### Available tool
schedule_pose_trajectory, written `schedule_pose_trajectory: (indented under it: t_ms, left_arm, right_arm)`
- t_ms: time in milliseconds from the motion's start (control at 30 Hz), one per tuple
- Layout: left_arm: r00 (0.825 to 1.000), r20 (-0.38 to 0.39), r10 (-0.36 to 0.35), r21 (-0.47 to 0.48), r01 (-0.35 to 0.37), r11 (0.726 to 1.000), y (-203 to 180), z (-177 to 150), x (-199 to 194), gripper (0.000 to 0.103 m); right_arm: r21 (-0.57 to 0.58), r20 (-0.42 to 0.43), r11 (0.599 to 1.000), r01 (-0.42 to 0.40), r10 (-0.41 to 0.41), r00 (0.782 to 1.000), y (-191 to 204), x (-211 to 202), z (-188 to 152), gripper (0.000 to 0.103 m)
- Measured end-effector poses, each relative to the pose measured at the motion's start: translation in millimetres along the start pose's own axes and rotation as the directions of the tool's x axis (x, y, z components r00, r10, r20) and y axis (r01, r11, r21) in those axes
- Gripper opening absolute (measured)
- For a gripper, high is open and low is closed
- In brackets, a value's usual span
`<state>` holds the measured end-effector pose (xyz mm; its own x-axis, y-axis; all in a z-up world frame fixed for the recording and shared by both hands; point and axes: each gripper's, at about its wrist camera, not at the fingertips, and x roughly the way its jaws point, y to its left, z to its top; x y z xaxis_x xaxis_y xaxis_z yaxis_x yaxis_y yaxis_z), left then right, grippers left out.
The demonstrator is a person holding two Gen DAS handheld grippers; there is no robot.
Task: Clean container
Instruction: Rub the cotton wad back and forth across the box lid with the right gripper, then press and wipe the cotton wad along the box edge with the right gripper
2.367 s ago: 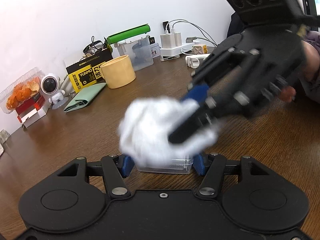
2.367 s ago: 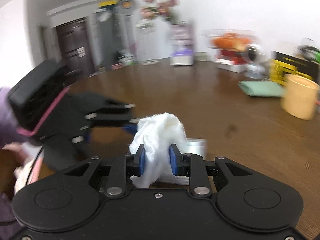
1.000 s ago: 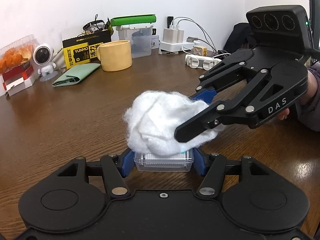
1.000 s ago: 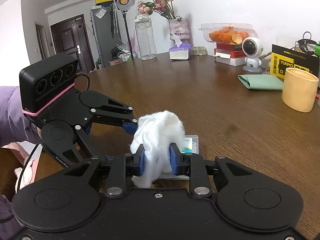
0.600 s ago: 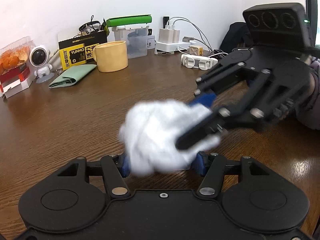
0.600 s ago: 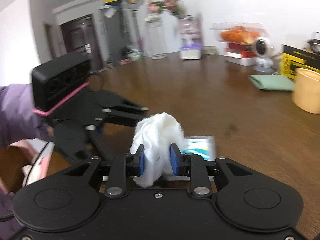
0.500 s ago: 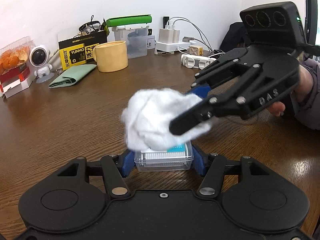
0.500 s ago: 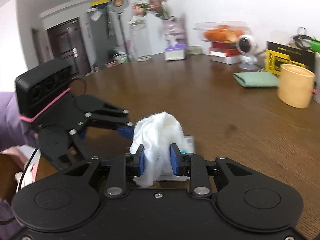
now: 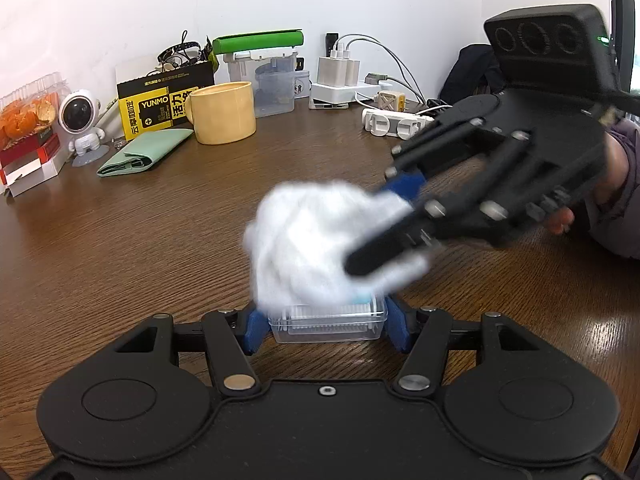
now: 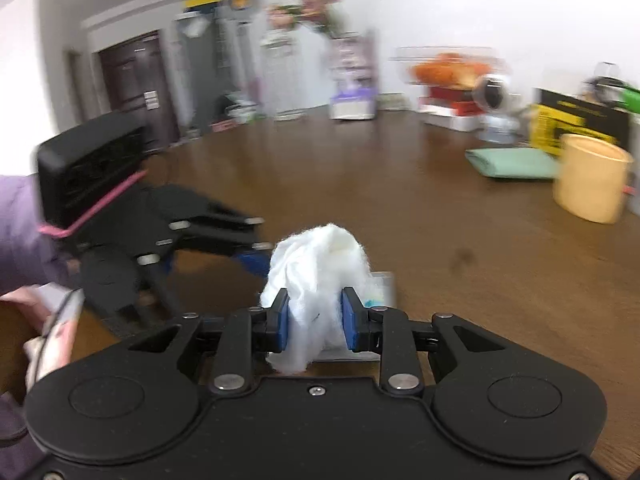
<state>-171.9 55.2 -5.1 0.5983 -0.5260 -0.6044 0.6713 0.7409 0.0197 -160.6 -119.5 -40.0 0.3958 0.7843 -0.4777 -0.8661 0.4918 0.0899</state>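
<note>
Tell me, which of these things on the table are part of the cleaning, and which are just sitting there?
In use:
- small clear container, clamped in the left gripper
- white cloth wad, pinched in the right gripper, pressed on the container's top

Just lying about:
- yellow mug
- green pouch
- astronaut figure
- chargers

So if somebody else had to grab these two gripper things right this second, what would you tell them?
Left gripper: shut on the small clear plastic container, holding it on the wooden table.
Right gripper: shut on a white cloth wad, pressed on the container's top.
Done: both grips are set and the cloth is on the container; the view is blurred with motion.
Left: finish wiping, then put container and cloth down. How clean it is cannot be told.
</note>
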Motion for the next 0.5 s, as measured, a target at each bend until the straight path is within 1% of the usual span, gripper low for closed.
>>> schedule_pose_trajectory:
  t_ms: [33, 67, 133, 200, 267, 333, 400, 467, 500]
  left_arm:
    - [1.0, 0.0, 0.0, 0.0, 0.0, 1.0, -0.1, 0.0, 0.0, 0.058]
    - [1.0, 0.0, 0.0, 0.0, 0.0, 1.0, -0.1, 0.0, 0.0, 0.058]
    - [1.0, 0.0, 0.0, 0.0, 0.0, 1.0, -0.1, -0.1, -0.1, 0.058]
    - [1.0, 0.0, -0.001, -0.001, 0.001, 1.0, 0.0, -0.2, -0.1, 0.058]
    - [1.0, 0.0, -0.001, -0.001, 0.001, 1.0, 0.1, -0.2, -0.2, 0.058]
    - [1.0, 0.0, -0.001, -0.001, 0.001, 1.0, 0.3, -0.2, -0.3, 0.058]
    - [1.0, 0.0, -0.002, -0.002, 0.002, 1.0, 0.7, 0.0, -0.5, 0.058]
    - [1.0, 0.0, -0.002, -0.002, 0.002, 1.0, 0.7, 0.1, -0.6, 0.058]
    - [1.0, 0.0, -0.003, -0.002, 0.003, 1.0, 0.8, 0.1, -0.6, 0.058]
  right_arm:
    - [-0.014, -0.004, 0.999, -0.033, 0.033, 0.999, 4.4, 1.3, -0.1, 0.029]
    - [-0.025, -0.009, 0.999, -0.042, 0.042, 0.999, 7.3, 2.2, -0.3, 0.029]
    - [-0.018, -0.009, 1.0, -0.002, 0.002, 1.0, 4.8, 1.3, 0.0, 0.028]
    - [0.019, 0.001, 0.998, 0.053, -0.053, 0.999, -4.6, -2.2, 0.2, 0.029]
    - [0.042, 0.006, 0.997, 0.06, -0.061, 0.998, -10.4, -4.9, 0.1, 0.029]
    - [0.033, 0.005, 0.999, 0.022, -0.023, 1.0, -6.4, -3.7, 0.1, 0.029]
    - [-0.007, -0.004, 1.0, -0.014, 0.014, 1.0, 2.8, -0.6, 0.0, 0.029]
    - [-0.033, -0.011, 0.999, -0.01, 0.01, 1.0, 7.0, 0.6, -0.1, 0.029]
    - [-0.024, -0.009, 1.0, 0.003, -0.003, 1.0, 4.6, 0.0, 0.1, 0.029]
